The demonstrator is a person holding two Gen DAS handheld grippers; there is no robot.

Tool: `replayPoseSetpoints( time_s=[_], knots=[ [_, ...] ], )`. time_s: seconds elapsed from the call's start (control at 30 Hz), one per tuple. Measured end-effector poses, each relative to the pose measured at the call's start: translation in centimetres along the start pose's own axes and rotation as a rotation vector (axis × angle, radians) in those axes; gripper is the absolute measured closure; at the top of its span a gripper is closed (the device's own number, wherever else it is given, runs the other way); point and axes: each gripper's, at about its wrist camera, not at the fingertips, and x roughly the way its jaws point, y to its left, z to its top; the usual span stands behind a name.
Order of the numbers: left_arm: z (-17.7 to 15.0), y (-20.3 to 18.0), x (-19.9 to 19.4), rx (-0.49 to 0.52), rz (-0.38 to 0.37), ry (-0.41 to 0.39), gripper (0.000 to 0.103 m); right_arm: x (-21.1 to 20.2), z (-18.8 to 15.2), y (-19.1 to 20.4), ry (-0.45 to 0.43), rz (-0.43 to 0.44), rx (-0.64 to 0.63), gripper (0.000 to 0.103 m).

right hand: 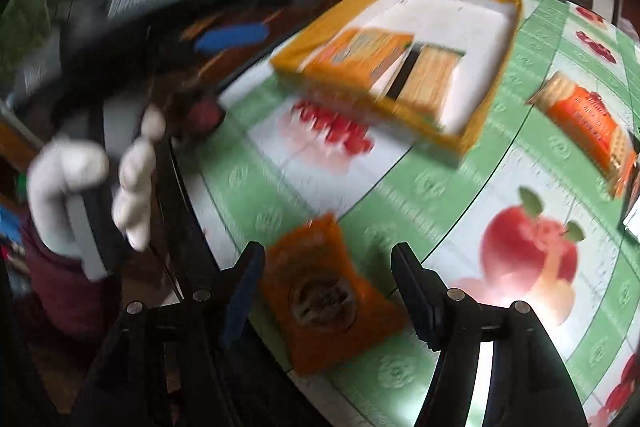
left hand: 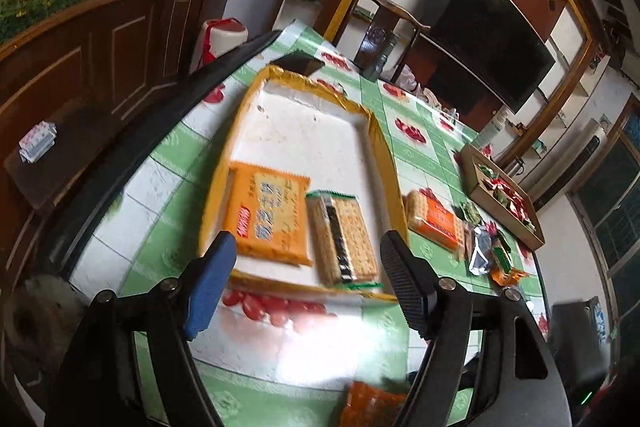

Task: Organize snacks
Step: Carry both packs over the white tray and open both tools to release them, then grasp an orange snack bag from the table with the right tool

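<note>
A: Left tool (left hand: 308,267) hangs with its jaws spread and nothing between them, above the near edge of the yellow-rimmed tray (left hand: 382,155). Inside the tray: orange cracker pack (left hand: 268,213) and clear cracker sleeve (left hand: 342,239), side by side.

B: Right tool (right hand: 328,281) is spread wide over an orange snack packet (right hand: 324,291) on the surface (right hand: 460,187). Pads seem clear of it; the picture is blurred.

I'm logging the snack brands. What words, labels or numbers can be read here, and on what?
Nothing can be quoted with confidence.
Large orange packet in the tray: dark Chinese characters, red logo, too blurred.
Clear cracker pack: dark strip, no legible text.
Orange biscuit pack beside the tray: white print, too small.
Small orange packet: blurred.
</note>
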Motion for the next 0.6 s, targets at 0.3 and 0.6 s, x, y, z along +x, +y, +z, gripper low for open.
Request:
replayPoseSetpoints(
  time_s=[0.3,0.6],
  knots=[
    [-1.1,-3.0,-0.6,0.06,-0.019,0.018,0.029,1.6,-1.3,2.3,-0.012,-0.105,-0.088,0.049],
    [-2.6,-6.9,0.4,0.155,-0.084,0.07,0.029,-2.7,-4.3,-4.3,-0.074,-0.178,0.124,0.053]
  ],
)
